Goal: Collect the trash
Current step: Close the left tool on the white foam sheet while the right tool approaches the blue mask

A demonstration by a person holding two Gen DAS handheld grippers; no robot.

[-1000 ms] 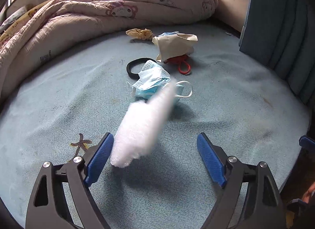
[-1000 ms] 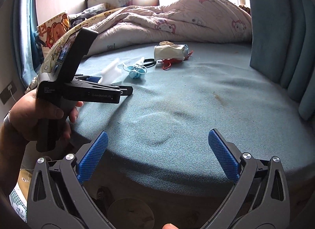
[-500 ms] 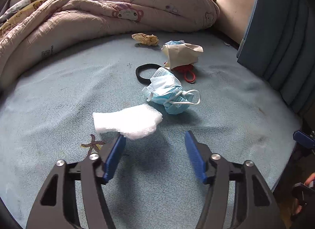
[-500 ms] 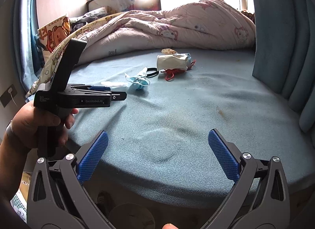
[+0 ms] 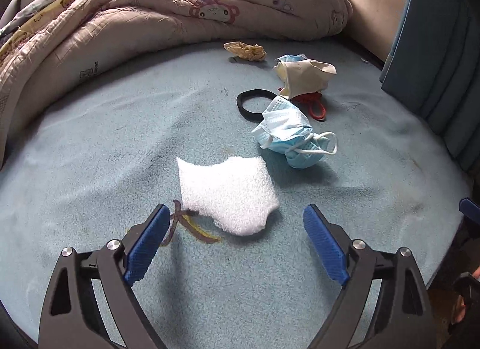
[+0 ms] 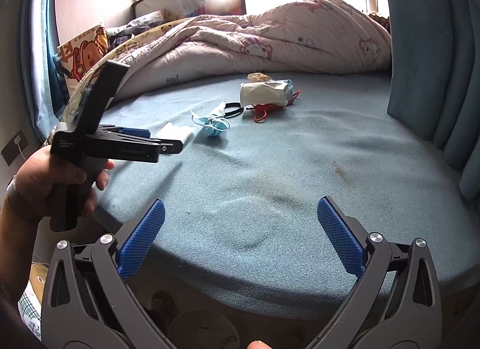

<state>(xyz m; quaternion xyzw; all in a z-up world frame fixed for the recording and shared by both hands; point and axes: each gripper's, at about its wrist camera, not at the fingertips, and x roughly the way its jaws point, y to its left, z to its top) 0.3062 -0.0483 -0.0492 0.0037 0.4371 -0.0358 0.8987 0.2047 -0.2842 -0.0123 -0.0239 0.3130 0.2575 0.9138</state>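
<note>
A white foam scrap (image 5: 228, 196) lies flat on the blue bed sheet (image 5: 90, 169). It sits just ahead of my left gripper (image 5: 236, 208), reaching in between the tips. The jaws are opening and neither pad touches the scrap. Beyond it lie a crumpled blue face mask (image 5: 288, 136), a black hair band (image 5: 249, 103), a red band (image 5: 316, 107), a crushed paper cup (image 5: 303, 76) and a yellowish wad (image 5: 246, 50). My right gripper (image 6: 241, 202) stands open and empty over the bed's near edge. From there I see the foam (image 6: 175, 133) and the mask (image 6: 213, 125) far off at the left.
A rumpled pink quilt (image 5: 150, 19) fills the back of the bed. Blue curtains (image 5: 435, 49) hang along the right side. A person's hand (image 6: 45, 175) holds the left gripper at the bed's left edge. A cartoon pillow (image 6: 84, 52) leans at the far left.
The foam scrap was blurred in mid-air between the left jaws; it has dropped and now lies flat on the sheet. The left jaws narrowed, then spread wider. The right gripper stayed put.
</note>
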